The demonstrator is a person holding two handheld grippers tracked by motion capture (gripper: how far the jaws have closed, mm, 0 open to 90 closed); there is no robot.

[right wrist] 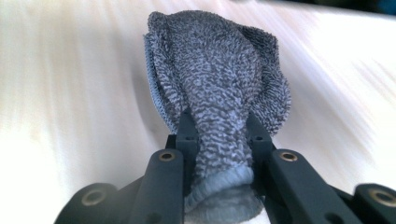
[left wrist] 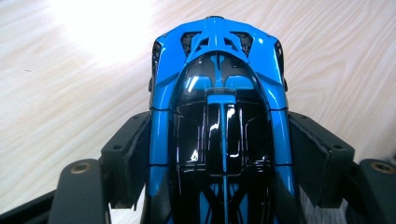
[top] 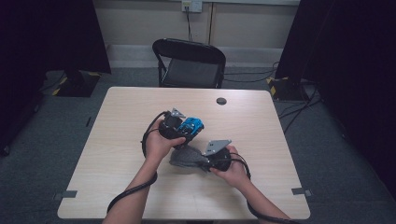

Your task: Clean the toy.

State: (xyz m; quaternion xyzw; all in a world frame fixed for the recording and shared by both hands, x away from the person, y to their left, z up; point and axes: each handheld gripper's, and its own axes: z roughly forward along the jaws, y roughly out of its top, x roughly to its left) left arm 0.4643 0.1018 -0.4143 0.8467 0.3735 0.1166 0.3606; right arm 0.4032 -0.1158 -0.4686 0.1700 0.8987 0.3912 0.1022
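High view: person at light wood table (top: pixel 121 140), one gripper in each hand. Left gripper (top: pixel 180 129) held a blue and black toy car (top: pixel 192 125) near table centre, car poking out toward the right and slightly away from the person. Right gripper (top: pixel 205 161) sat just right of and nearer the person than the car, clamped on a grey towel cloth (top: pixel 186 157) that bunched out to its left, under the left hand (top: pixel 161 142). Cloth lay just beside the car, on its near side; touching or not could not be told. Black folding chair (top: pixel 191 63) stood behind the table, small dark round spot (top: pixel 221 101) on the far part of the top.

Left gripper view: toy car (left wrist: pixel 219 126) ran lengthwise straight out between the jaws, long axis in line with them, roof facing the camera. Pads (left wrist: pixel 137 154) pressed on both flanks, so jaws grasped the car, spread fairly wide by its body. Table below.

Right gripper view: grey cloth (right wrist: pixel 219 93) pinched tight between nearly closed jaws, terry fold fanning out ahead, tail hanging back toward the camera. Table blurred.

Judgement: looked like wiping the car; next move turned on swinging the cloth up and left onto the car body, right hand (top: pixel 233 168) being the one to travel, along the car's length.
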